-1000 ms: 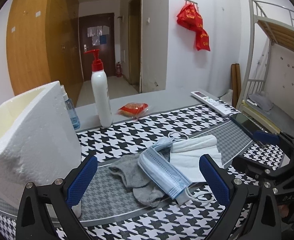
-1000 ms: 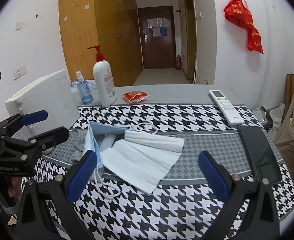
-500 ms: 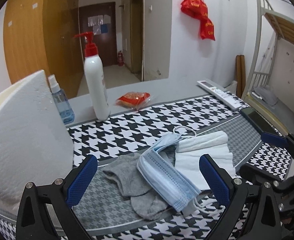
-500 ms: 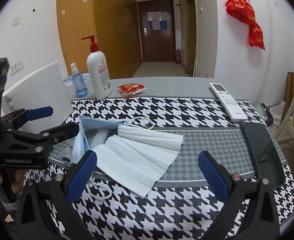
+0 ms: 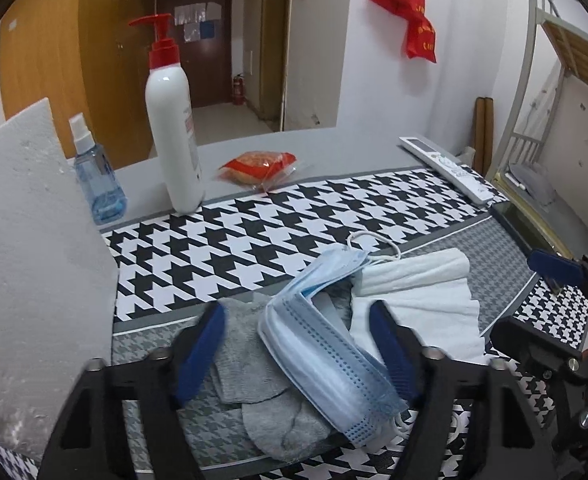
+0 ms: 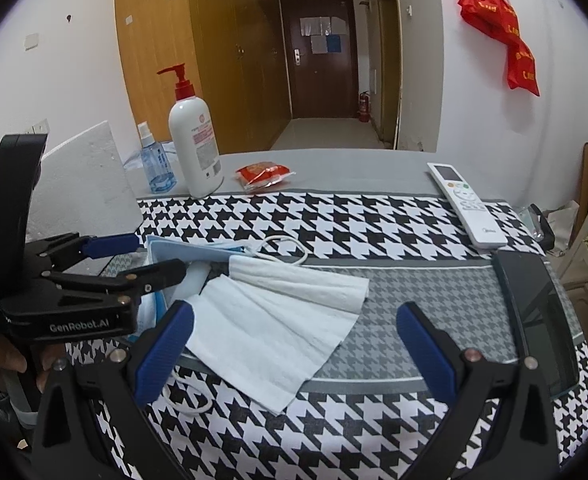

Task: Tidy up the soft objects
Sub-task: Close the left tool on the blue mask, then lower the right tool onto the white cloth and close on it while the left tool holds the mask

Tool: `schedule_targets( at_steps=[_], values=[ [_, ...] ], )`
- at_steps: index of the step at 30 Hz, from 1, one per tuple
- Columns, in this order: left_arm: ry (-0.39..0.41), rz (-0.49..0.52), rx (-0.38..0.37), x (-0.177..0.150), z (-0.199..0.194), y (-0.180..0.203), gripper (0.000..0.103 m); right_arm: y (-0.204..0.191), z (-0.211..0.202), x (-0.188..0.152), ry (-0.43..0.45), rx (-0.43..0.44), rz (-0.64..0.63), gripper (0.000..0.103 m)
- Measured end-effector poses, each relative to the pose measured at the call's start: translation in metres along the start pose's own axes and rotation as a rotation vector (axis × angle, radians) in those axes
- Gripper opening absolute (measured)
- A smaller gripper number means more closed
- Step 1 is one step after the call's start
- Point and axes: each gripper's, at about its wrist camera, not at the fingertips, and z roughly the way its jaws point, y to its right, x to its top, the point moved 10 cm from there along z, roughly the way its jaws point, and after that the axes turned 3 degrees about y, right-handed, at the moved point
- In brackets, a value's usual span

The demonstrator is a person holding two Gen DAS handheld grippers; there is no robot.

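The left gripper (image 5: 296, 350), jaws just closing but not yet gripping, straddles the folded blue paper face mask (image 5: 326, 356) over a grey knitted sock (image 5: 254, 364); pads apart. The right gripper (image 6: 294, 344) hangs open above the white folded tissue (image 6: 278, 320).

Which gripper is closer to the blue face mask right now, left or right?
Left. The left gripper straddles the blue face mask, jaws just closing. The right gripper hangs over the white towel beside it.

Folded blue face mask (image 5: 326, 356) lies diagonally over a crumpled grey sock (image 5: 262, 396) on the desk (image 5: 254, 240). White folded tissue (image 6: 270, 328) lies flat just beside the mask, partly overlapped.
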Motion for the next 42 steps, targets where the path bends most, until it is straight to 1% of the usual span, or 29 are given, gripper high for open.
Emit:
schedule_targets(
  at_steps=[2, 4, 6, 7, 8, 10, 11, 17, 19, 23, 25, 29, 32, 36, 37, 42],
  values=[
    [-0.015, -0.005, -0.007, -0.002, 0.005, -0.001, 0.059, 0.000, 0.002, -0.001, -0.009, 0.006, 0.001, 0.102],
    [-0.028, -0.004, -0.007, -0.005, 0.009, -0.002, 0.049, 0.000, 0.004, -0.003, -0.015, 0.011, -0.002, 0.102],
    [-0.037, -0.005, -0.009, -0.007, 0.011, -0.002, 0.047, 0.001, 0.009, -0.004, -0.029, 0.011, -0.005, 0.102],
    [-0.034, -0.005, -0.010, -0.007, 0.010, -0.003, 0.039, 0.001, 0.010, -0.004, -0.032, 0.014, -0.004, 0.102],
    [-0.032, 0.000, -0.011, -0.008, 0.010, -0.003, 0.035, 0.001, 0.011, -0.004, -0.034, 0.017, -0.004, 0.102],
    [-0.020, -0.013, -0.020, -0.008, 0.008, -0.006, 0.021, -0.001, 0.013, -0.003, -0.041, 0.022, -0.017, 0.102],
    [-0.012, -0.020, -0.022, -0.007, 0.005, -0.008, 0.020, -0.002, 0.014, -0.002, -0.042, 0.023, -0.022, 0.102],
    [0.061, -0.095, -0.063, 0.003, -0.011, -0.020, 0.019, -0.008, 0.020, -0.006, -0.066, 0.039, -0.068, 0.102],
    [0.069, -0.105, -0.055, 0.004, -0.012, -0.023, 0.019, -0.013, 0.021, -0.009, -0.072, 0.051, -0.085, 0.102],
    [0.072, -0.112, -0.069, 0.004, -0.013, -0.022, 0.019, -0.021, 0.023, -0.013, -0.081, 0.078, -0.105, 0.102],
    [0.075, -0.108, -0.071, 0.004, -0.014, -0.020, 0.019, -0.025, 0.025, -0.014, -0.086, 0.082, -0.117, 0.099],
    [0.085, -0.106, -0.077, 0.005, -0.016, -0.020, 0.019, -0.030, 0.032, -0.012, -0.101, 0.090, -0.141, 0.099],
    [0.098, -0.114, -0.062, 0.007, -0.018, -0.024, 0.019, -0.033, 0.040, -0.014, -0.121, 0.107, -0.150, 0.093],
    [0.090, -0.139, -0.060, 0.006, -0.016, -0.030, 0.019, -0.036, 0.049, -0.020, -0.157, 0.109, -0.167, 0.091],
    [0.089, -0.141, -0.061, 0.005, -0.016, -0.030, 0.019, -0.037, 0.050, -0.021, -0.161, 0.111, -0.170, 0.087],
    [0.089, -0.142, -0.065, 0.005, -0.016, -0.029, 0.019, -0.038, 0.057, -0.025, -0.191, 0.119, -0.181, 0.081]
  ],
)
